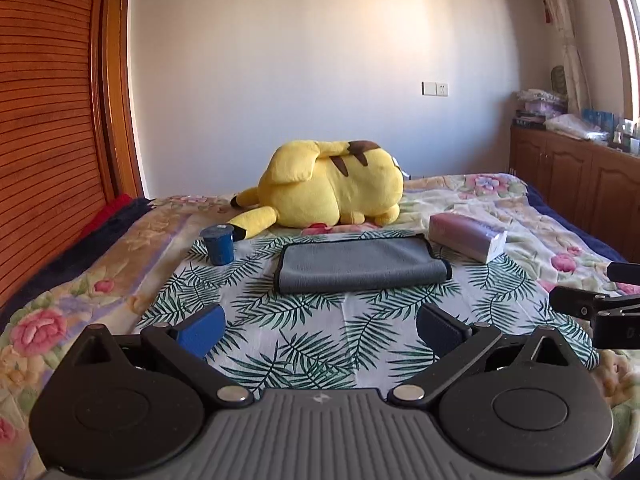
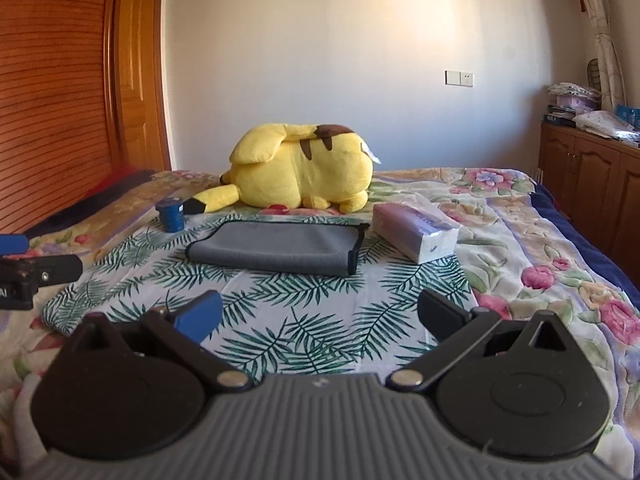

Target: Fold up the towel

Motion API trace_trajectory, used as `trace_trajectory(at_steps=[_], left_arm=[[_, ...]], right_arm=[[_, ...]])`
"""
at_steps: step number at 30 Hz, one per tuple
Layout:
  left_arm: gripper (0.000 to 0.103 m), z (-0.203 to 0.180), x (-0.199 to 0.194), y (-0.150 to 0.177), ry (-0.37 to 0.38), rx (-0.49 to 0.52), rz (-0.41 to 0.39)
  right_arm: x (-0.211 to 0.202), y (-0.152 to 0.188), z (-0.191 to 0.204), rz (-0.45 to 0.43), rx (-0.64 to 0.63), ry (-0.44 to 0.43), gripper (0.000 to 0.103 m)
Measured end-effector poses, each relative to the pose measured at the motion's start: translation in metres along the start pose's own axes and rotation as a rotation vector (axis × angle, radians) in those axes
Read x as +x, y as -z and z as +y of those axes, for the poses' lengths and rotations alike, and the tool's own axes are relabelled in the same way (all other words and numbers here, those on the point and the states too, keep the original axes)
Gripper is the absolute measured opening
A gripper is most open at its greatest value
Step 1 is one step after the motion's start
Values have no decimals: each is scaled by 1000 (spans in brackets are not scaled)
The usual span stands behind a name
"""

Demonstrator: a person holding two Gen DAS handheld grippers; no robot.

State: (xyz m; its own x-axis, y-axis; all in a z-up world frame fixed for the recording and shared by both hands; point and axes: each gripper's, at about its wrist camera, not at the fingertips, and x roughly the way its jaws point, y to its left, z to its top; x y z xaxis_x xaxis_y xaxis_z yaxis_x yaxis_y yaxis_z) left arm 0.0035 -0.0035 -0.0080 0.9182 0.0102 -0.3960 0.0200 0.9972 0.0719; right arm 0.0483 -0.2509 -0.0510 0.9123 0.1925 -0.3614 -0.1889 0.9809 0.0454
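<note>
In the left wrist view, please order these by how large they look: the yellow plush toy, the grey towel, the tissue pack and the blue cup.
1. yellow plush toy, though it lies farther away than the others
2. grey towel, almost as wide but flatter
3. tissue pack
4. blue cup, clearly the smallest

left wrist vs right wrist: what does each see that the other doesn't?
Left wrist only: the right hand-held gripper at its right edge. Right wrist only: the left hand-held gripper at its left edge. Both: gray towel lying doubled over on the leaf-print cloth, blue cup, tissue pack, yellow plush; own jaws open, empty.
</note>
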Motion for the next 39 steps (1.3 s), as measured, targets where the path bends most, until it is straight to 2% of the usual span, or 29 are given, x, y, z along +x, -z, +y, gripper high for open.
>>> trace_trajectory(at_steps=[5,23,39], left_arm=[[103,1,-3,-3,-3,-11,-26],[103,8,-9,-4,-14,-24,-94],[103,12,-4,-2,-13,-27,-82]], right_arm=[[-6,-1,-2,-48,5,6,103],[-12,-3,-4,-105,3,29,103],[-12,-4,-6,-118,4,45,103]])
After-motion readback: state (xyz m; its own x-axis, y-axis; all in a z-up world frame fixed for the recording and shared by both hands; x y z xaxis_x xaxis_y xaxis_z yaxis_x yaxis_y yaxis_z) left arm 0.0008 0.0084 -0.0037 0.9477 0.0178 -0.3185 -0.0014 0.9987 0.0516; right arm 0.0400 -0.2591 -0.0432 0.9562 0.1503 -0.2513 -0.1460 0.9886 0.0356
